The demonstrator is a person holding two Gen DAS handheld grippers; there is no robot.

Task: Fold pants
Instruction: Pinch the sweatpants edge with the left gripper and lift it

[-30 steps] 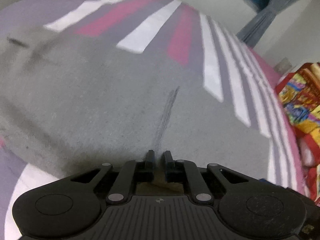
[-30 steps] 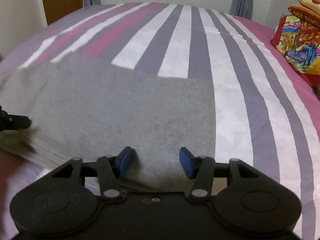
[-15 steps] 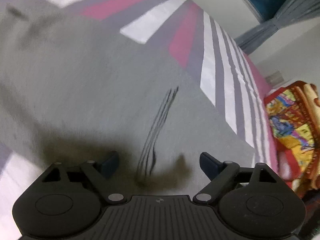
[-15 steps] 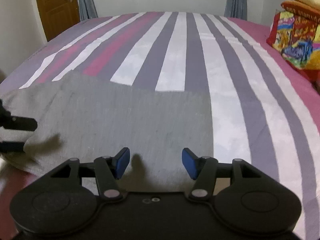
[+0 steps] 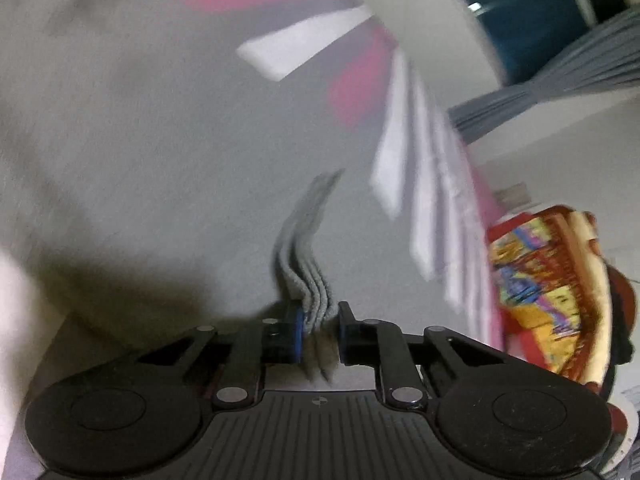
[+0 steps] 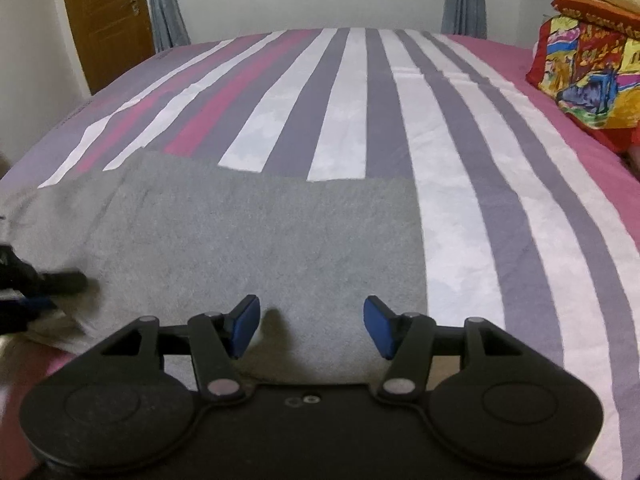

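Note:
The grey pants point(image 6: 256, 240) lie folded flat on the striped bed. In the left wrist view my left gripper point(image 5: 318, 328) is shut on the stacked edge layers of the grey pants point(image 5: 160, 160); the layers stick out between the jaws. The view is blurred. In the right wrist view my right gripper point(image 6: 312, 326) is open and empty, just above the near edge of the pants. The left gripper point(image 6: 44, 284) shows at the pants' left edge in that view.
The bed sheet point(image 6: 460, 140) has purple, white and pink stripes. Colourful folded bedding point(image 6: 588, 76) sits at the right; it also shows in the left wrist view point(image 5: 548, 292). A wooden door point(image 6: 104, 20) and curtains stand beyond the bed.
My left gripper opened, then shut on the layered edge of the pants and swung its view upward. My right gripper stayed open and drew back and up a little.

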